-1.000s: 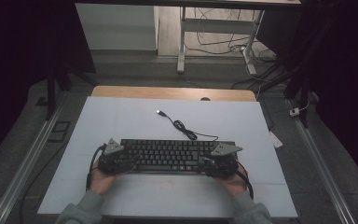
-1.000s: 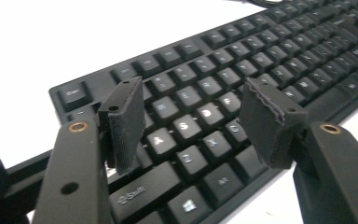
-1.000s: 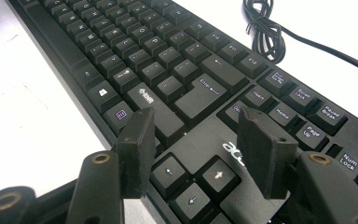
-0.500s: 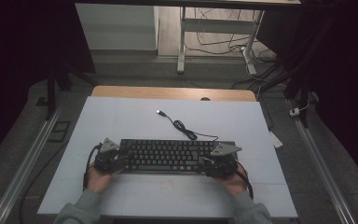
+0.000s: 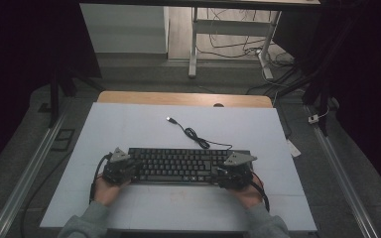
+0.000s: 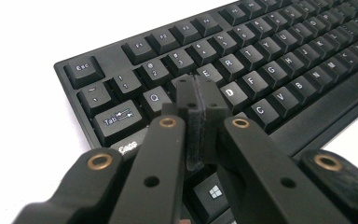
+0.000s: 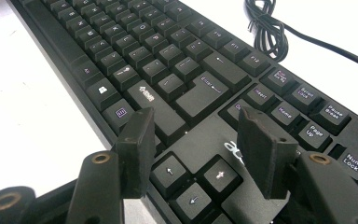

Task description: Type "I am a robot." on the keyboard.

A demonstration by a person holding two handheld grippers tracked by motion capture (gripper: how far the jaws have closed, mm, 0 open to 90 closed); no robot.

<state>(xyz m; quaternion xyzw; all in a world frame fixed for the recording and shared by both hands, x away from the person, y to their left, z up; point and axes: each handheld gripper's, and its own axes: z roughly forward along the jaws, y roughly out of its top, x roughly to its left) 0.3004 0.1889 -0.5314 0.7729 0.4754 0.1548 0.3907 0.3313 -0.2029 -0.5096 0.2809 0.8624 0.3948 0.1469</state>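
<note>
A black keyboard (image 5: pixel 178 166) lies across the near half of the white table, its cable (image 5: pixel 193 134) coiled behind it and ending in a USB plug (image 5: pixel 170 119). My left gripper (image 5: pixel 131 171) is over the keyboard's left end. In the left gripper view its jaws have just been closing. The gripper (image 6: pixel 198 91) is now shut, pads pressed together with nothing between them, just above the letter keys (image 6: pixel 270 60). My right gripper (image 5: pixel 221 173) is at the right end. It stands open (image 7: pixel 198 135) over the arrow keys (image 7: pixel 193 179), holding nothing.
The white tabletop (image 5: pixel 129 129) has a wooden strip (image 5: pixel 178 98) along its far edge. Metal rails (image 5: pixel 30 168) run down both sides of the table. Beyond it stand desk legs and loose cables (image 5: pixel 238 44) on the floor.
Both hands keep their places at the keyboard's two ends. The left gripper's jaws look narrower than before; the keyboard and cable have not moved.
</note>
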